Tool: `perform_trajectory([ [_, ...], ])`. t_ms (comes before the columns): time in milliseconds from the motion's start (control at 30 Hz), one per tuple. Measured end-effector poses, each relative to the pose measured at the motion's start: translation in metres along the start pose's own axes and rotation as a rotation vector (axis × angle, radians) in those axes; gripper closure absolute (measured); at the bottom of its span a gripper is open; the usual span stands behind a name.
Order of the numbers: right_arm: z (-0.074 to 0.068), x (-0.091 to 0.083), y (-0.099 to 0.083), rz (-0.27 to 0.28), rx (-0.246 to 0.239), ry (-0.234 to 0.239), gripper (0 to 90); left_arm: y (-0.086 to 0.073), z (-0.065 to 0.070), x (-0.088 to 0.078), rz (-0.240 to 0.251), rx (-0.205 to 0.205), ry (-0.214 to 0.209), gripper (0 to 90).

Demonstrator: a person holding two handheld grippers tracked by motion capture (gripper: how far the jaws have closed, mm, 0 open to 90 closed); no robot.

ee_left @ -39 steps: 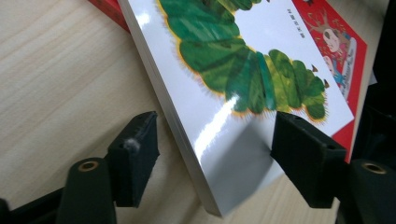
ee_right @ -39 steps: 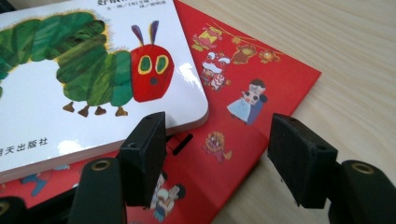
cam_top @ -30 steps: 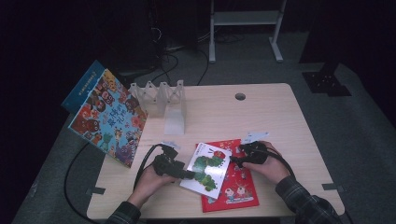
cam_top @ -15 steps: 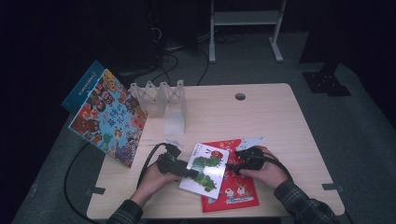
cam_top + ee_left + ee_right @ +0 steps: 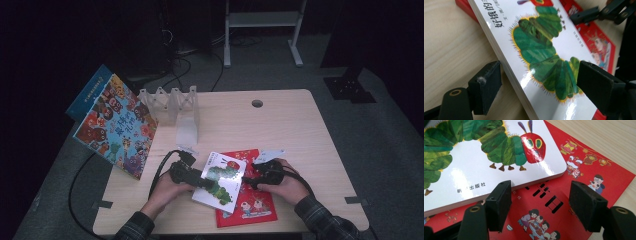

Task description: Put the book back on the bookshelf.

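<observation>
A white board book with a green caterpillar [image 5: 220, 180] lies slantwise on a red picture book [image 5: 250, 207] near the table's front edge. My left gripper [image 5: 202, 182] is at the white book's left edge. In the left gripper view that edge of the white book [image 5: 536, 50] runs between the open jaws of my left gripper [image 5: 539, 72], one jaw beside the pages and one over the cover. My right gripper [image 5: 247, 181] is at the book's right edge. Its open jaws [image 5: 540, 190] hover over the red book [image 5: 586, 170], with the left jaw next to the white book [image 5: 474, 170].
A large colourful book [image 5: 117, 130] leans at the table's left, with a blue one [image 5: 92, 92] behind it. A clear plastic rack [image 5: 172, 102] stands at the back left. A cable hole [image 5: 257, 103] is farther back. Black cable [image 5: 160, 172] loops off the left front.
The right hand has eased slightly down and in toward the white book's right edge. The left hand and both books stay about where they were.
</observation>
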State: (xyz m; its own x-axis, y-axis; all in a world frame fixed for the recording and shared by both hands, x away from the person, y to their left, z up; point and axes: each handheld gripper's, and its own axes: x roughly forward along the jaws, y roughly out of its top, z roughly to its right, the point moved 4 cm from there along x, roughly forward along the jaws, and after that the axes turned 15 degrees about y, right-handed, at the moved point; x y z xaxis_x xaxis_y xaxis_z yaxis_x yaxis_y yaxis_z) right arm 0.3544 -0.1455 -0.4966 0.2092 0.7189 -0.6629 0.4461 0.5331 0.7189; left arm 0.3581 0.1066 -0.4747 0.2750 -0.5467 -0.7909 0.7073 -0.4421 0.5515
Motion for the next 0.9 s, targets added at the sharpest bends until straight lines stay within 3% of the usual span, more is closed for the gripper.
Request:
perform_trajectory([
  [300,0.0,0.0,0.0,0.0,0.008,0.004,33.1,0.005,0.003,-0.009,0.054,-0.02,-0.026,18.3],
  [567,0.001,-0.001,0.0,-0.002,0.008,0.004,33.0,0.011,0.008,-0.013,0.098,-0.011,-0.01,17.6],
  [800,0.0,0.0,0.0,0.003,0.01,0.003,32.6,0.012,0.005,-0.01,0.092,-0.014,-0.006,17.7],
  [833,0.0,0.0,0.0,0.006,0.011,0.003,32.3,0.011,0.004,-0.007,0.085,-0.014,-0.034,17.8],
  [867,0.0,0.001,0.0,0.009,0.011,0.003,31.5,0.011,0.004,-0.006,0.094,-0.047,-0.111,24.1],
  [900,-0.001,0.002,0.0,0.007,0.003,-0.002,31.1,0.012,0.005,-0.004,0.093,-0.065,-0.139,24.1],
])
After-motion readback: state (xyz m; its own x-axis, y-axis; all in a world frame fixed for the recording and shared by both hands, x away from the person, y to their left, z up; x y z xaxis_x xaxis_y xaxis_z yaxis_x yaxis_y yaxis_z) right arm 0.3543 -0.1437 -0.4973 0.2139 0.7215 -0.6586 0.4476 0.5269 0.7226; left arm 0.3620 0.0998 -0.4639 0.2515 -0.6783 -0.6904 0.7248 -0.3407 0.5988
